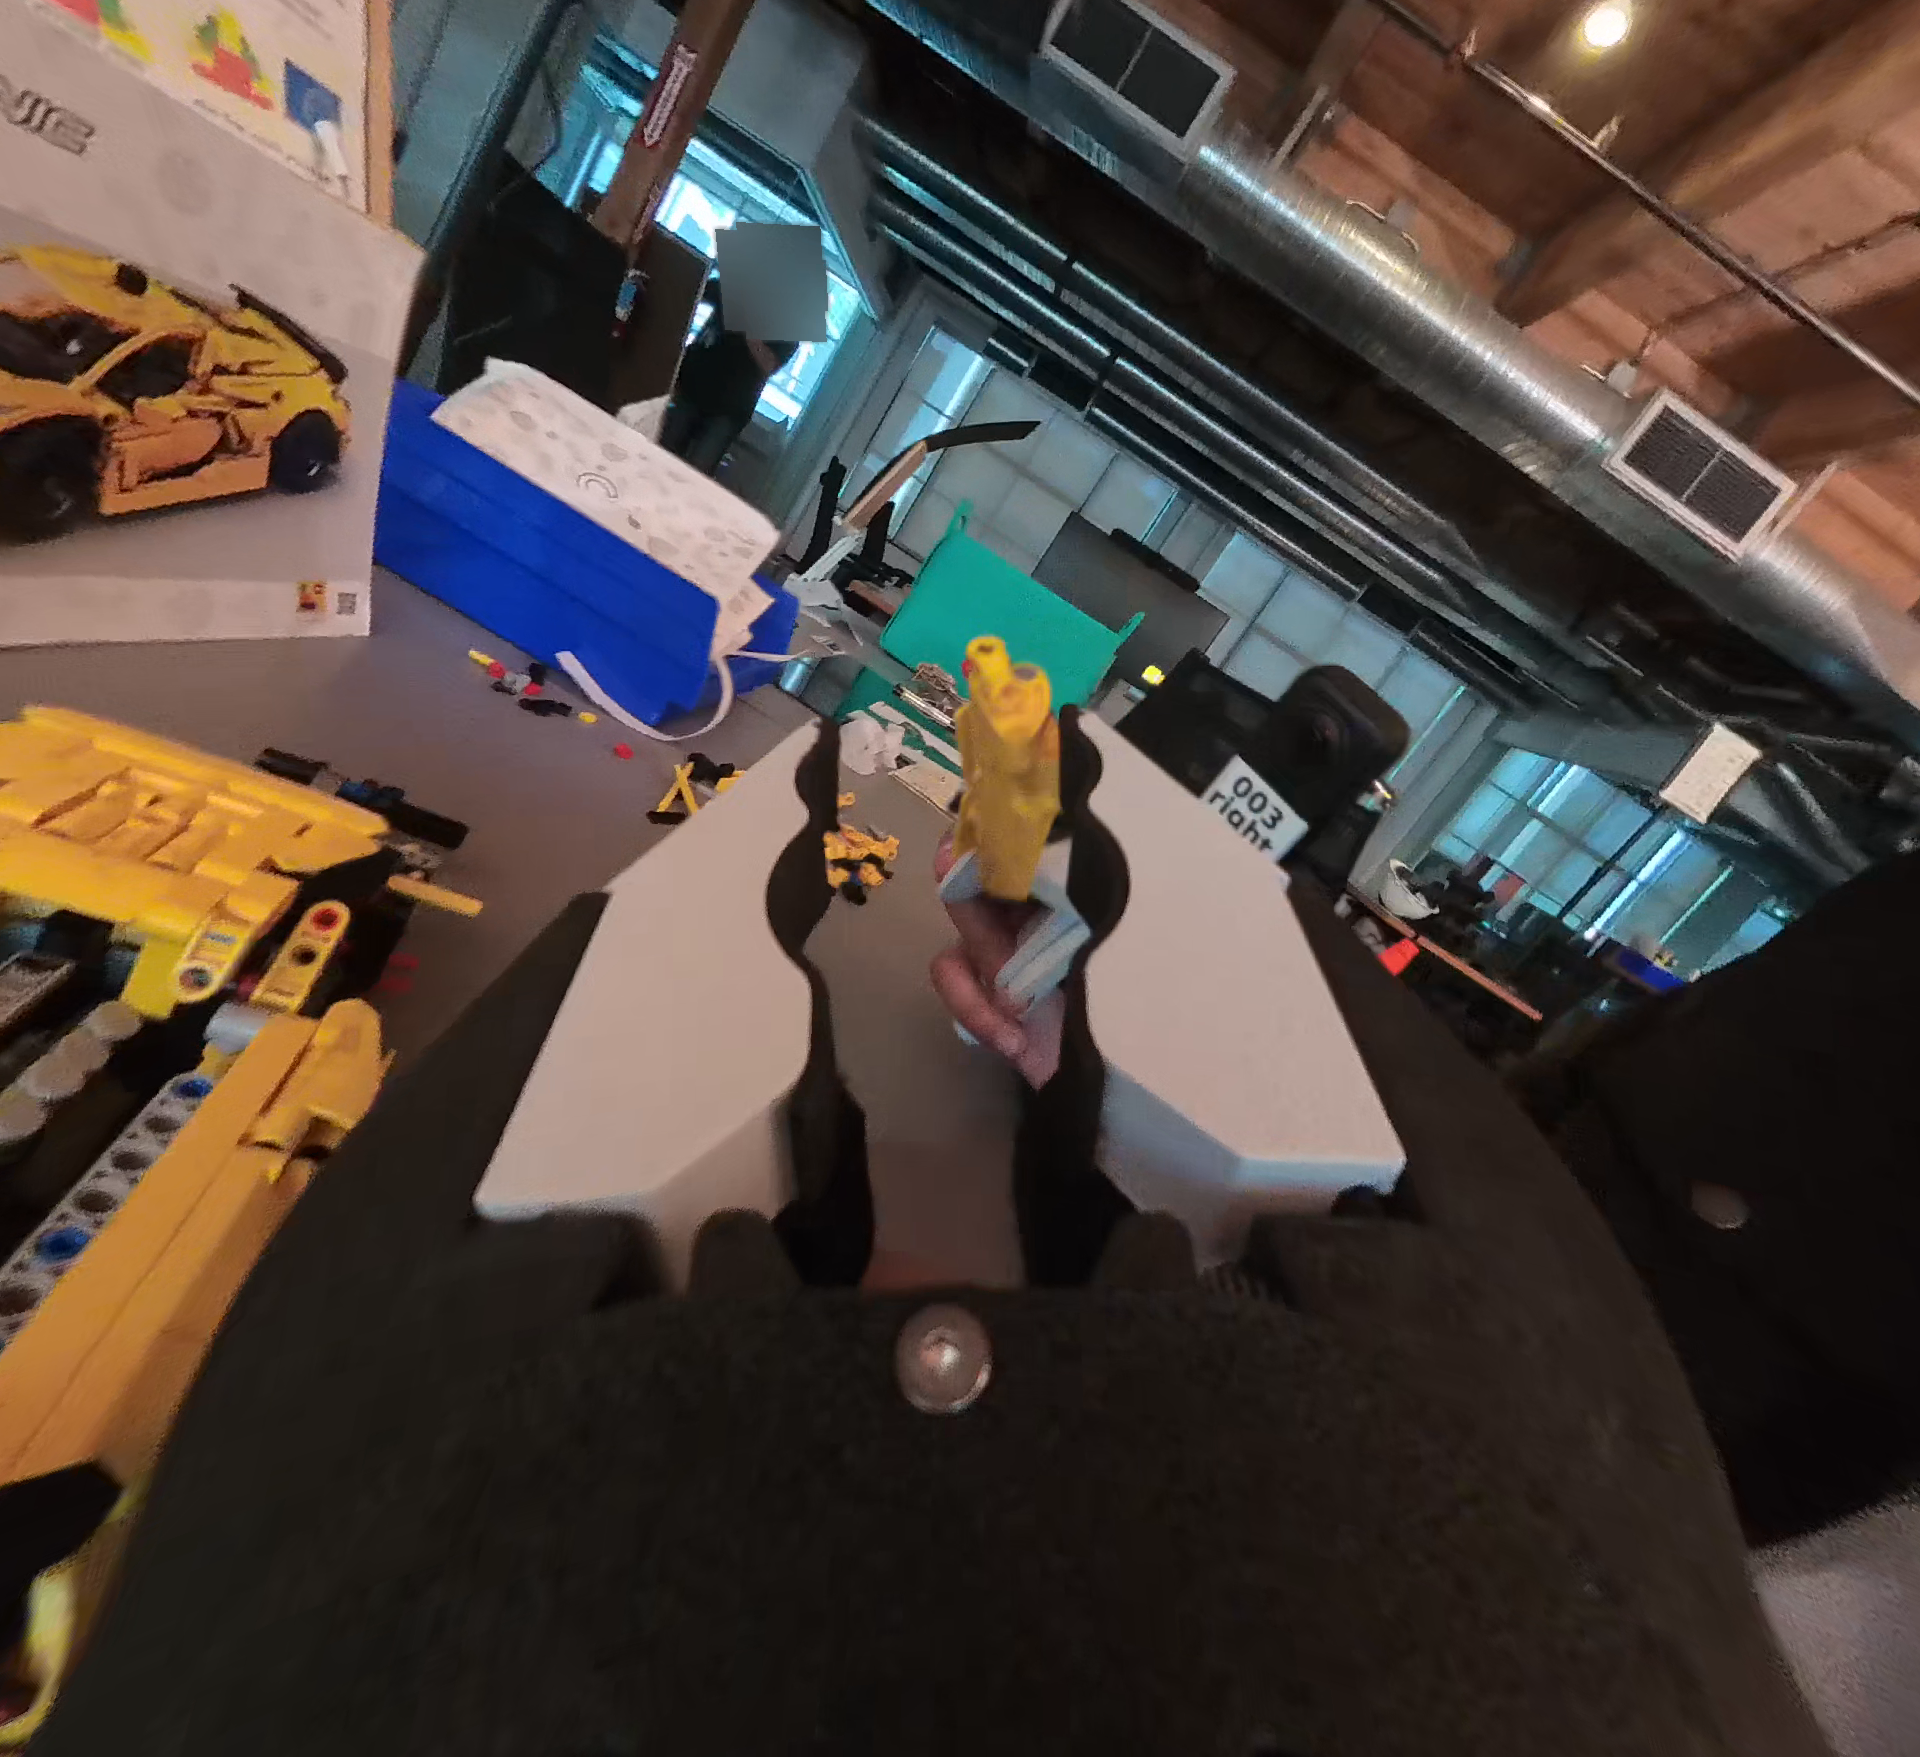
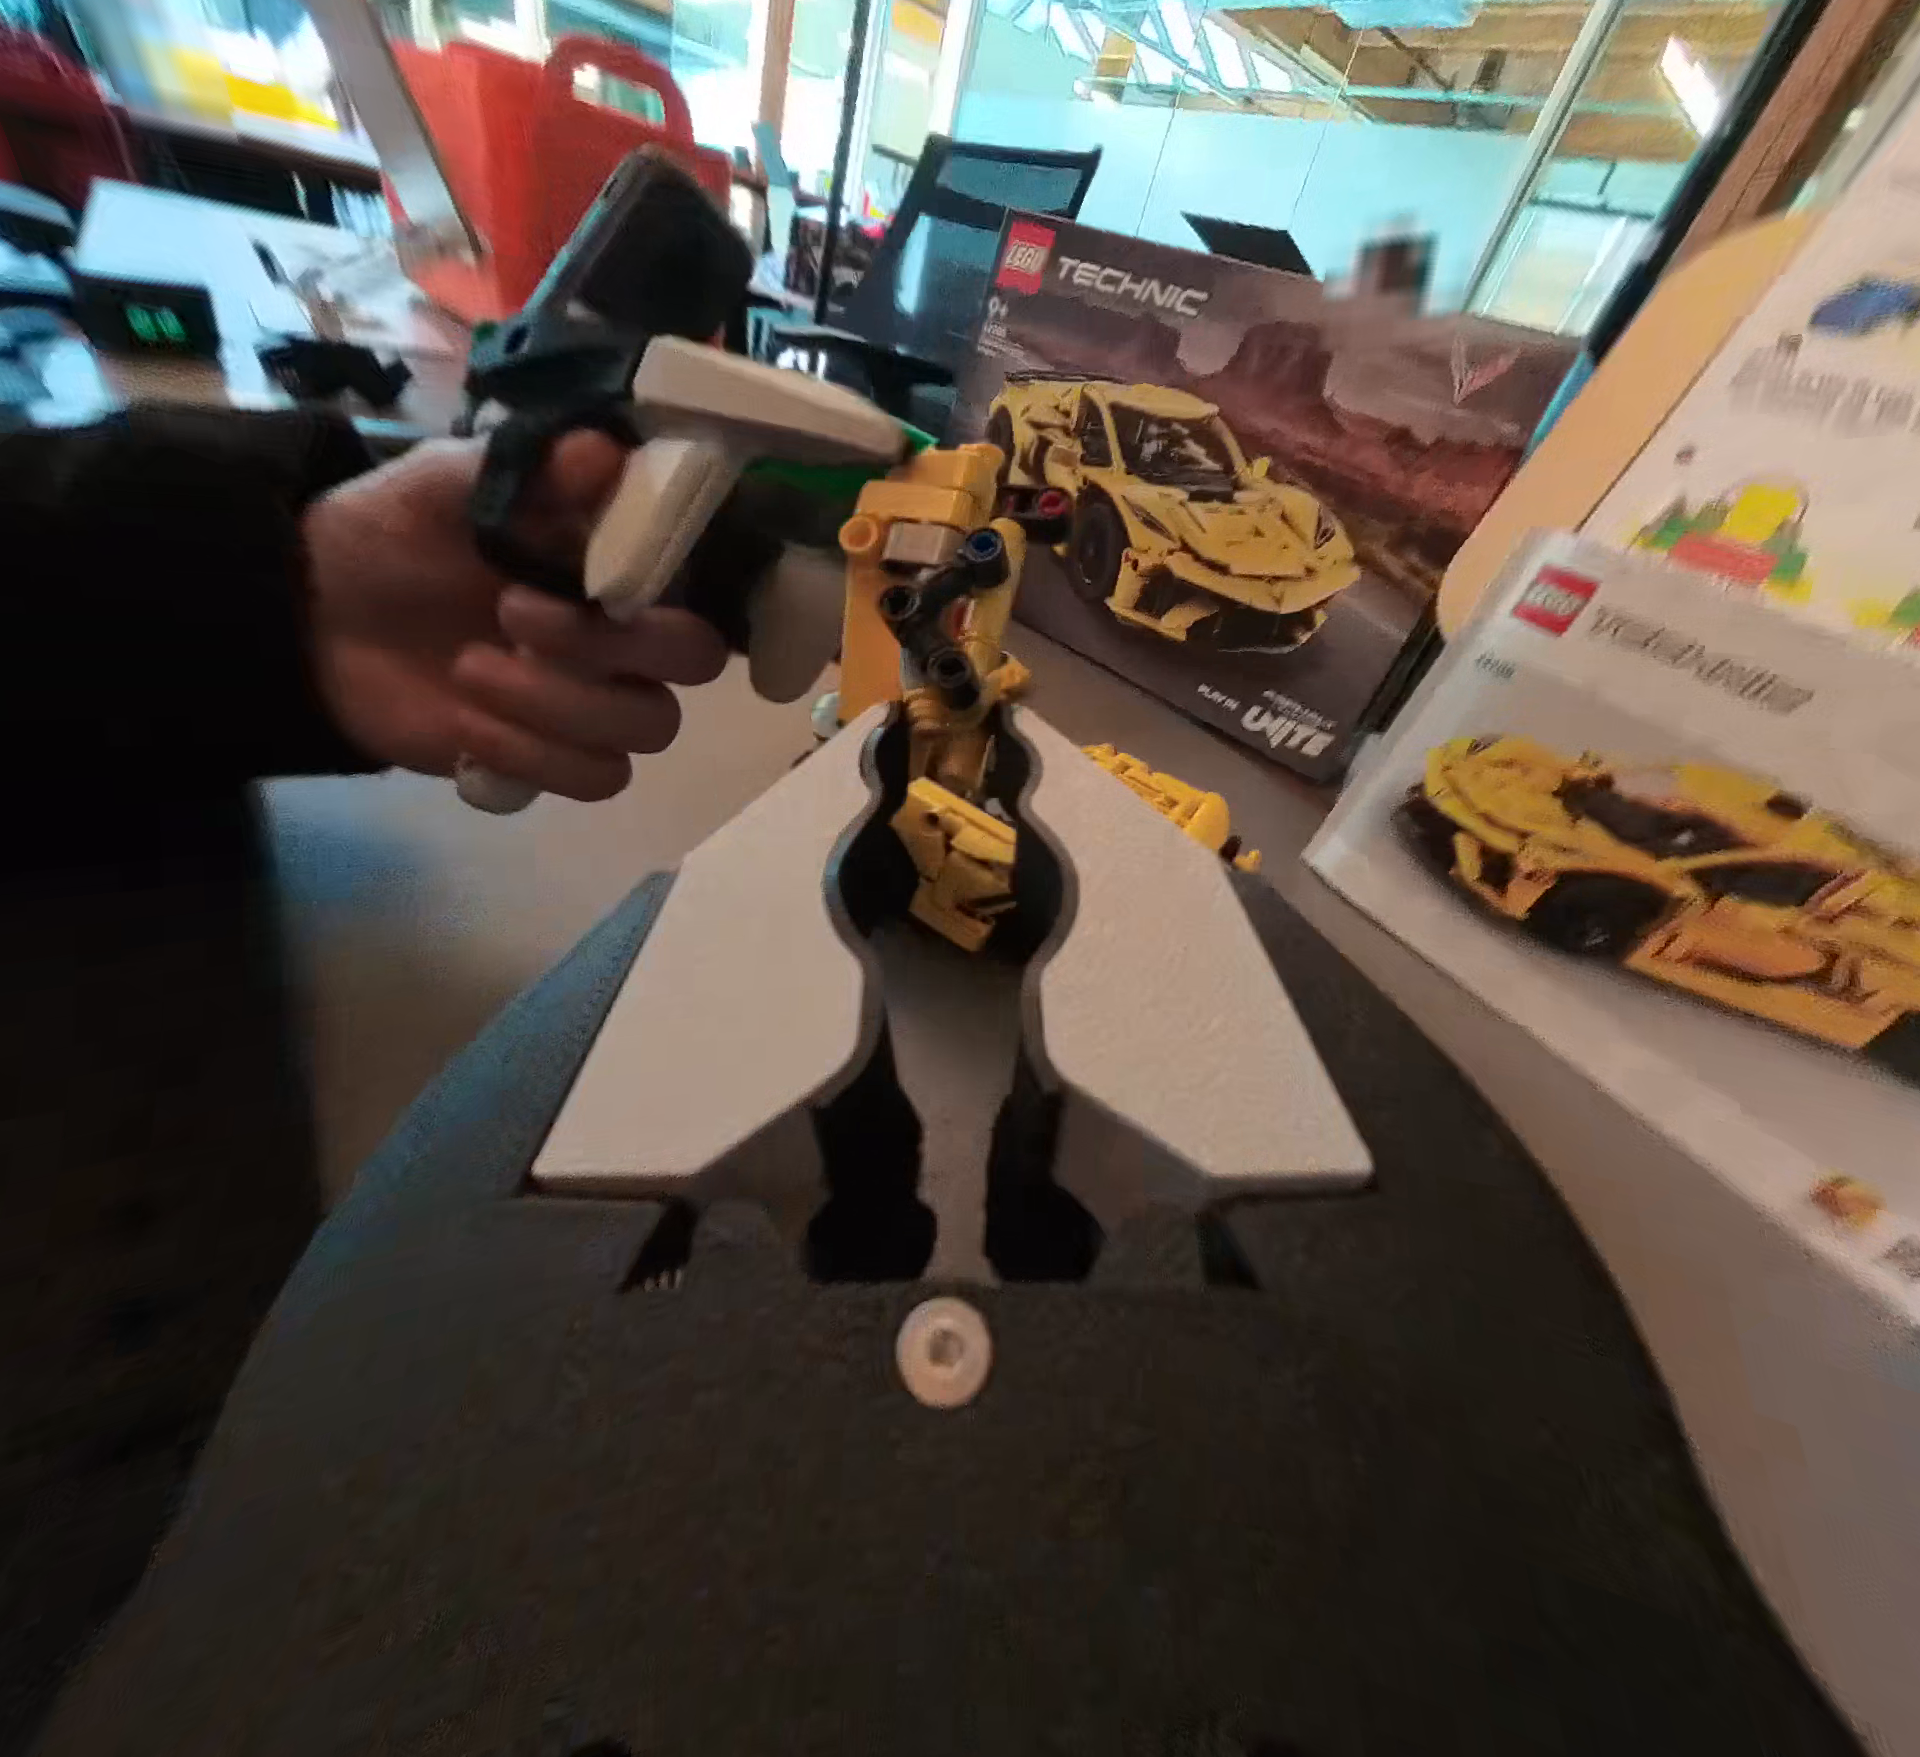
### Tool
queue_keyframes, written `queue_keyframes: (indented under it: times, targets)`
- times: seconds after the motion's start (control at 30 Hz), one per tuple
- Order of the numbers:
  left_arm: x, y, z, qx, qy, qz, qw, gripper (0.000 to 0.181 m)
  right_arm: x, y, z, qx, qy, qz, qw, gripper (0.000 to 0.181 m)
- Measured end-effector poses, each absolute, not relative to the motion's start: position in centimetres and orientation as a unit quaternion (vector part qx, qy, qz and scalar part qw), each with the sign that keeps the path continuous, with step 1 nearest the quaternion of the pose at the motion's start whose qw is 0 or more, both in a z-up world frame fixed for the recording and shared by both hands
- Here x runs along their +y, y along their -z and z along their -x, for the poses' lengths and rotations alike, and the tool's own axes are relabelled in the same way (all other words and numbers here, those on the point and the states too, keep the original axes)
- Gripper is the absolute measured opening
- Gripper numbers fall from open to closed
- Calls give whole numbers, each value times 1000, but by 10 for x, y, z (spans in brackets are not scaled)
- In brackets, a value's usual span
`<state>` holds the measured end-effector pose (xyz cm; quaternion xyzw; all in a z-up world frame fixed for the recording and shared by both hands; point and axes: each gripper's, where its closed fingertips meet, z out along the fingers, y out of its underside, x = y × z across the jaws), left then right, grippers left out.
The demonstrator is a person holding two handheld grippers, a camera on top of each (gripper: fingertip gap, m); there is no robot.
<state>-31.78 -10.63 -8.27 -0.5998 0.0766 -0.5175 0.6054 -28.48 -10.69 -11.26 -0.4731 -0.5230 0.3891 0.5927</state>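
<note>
One yellow brick assembly (image 2: 951, 668), long and knobbly, with black pins and a grey block near its top. Held upright above the table, its lower end pinched between the fingers of the right gripper (image 2: 951, 741), pressed in on it from both sides. Upper end met by the left gripper (image 2: 894, 450), gripped in a person's hand (image 2: 488, 627) with a dark sleeve.

Seen from the left wrist view as a yellow column (image 1: 1003, 772) standing inside the left gripper (image 1: 945, 741), close against one finger, with clear space to the other: fingers spread, not clamping.

Below and around, a plain grey table (image 1: 436, 720). Scattered with small loose pieces (image 1: 520, 679) in yellow, black and red. At the left edge of the left wrist view, a partly built yellow car (image 1: 187, 876) with grey holed beams. Just beyond it, an instruction booklet (image 1: 187, 419) propped up, showing a yellow sports car. Farther back, a blue bin (image 1: 540, 544) with white printed paper draped over it, and a green bin (image 1: 997, 606). Across the table in the right wrist view, a dark box (image 2: 1247, 502) picturing the same car.

Overhead, brown wooden ceiling, a silver ribbed duct (image 1: 1403, 325) with vents, one lit lamp. Large windows along the far walls; red containers (image 2: 520, 138) blurred in the background.
</note>
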Motion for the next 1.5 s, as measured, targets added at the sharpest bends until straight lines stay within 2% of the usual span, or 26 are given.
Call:
queue_keyframes:
  times: [0.1,0.2,0.5,0.6,0.67,0.8,0.9,0.97,1.0,1.23,1.37,1.47,1.5]
  targets:
    - [-108,85,312,84,519,604,599,41,-114,116,291,-546,-340,458,614,15]
    - [-112,86,309,98,524,603,594,16,-109,117,290,-543,-322,464,622,14]
    - [-113,98,297,139,485,636,583,17,-106,123,292,-534,-346,480,604,15]
    - [-110,106,298,177,404,657,611,16,-109,124,292,-506,-428,493,564,28]
    - [-115,114,289,227,356,669,611,15,-119,115,287,-493,-509,483,514,43]
    - [-137,117,264,285,414,652,567,16,-138,105,271,-460,-674,458,353,37]
    - [-144,121,257,301,433,651,546,16,-144,104,265,-453,-717,455,272,25]
    - [-146,123,254,307,439,652,536,16,-143,105,263,-460,-711,451,281,10]
    - [-145,124,254,305,440,656,533,16,-143,106,263,-464,-706,452,285,9]
    - [-131,126,260,257,450,669,533,16,-126,110,270,-432,-700,490,290,8]
    - [-130,122,254,230,498,657,516,39,-115,105,273,-387,-715,501,295,8]
    - [-125,121,250,210,524,649,511,40,-117,105,277,-378,-724,504,281,9]
    - [-124,119,251,203,532,642,513,35,-120,105,278,-381,-725,502,278,9]
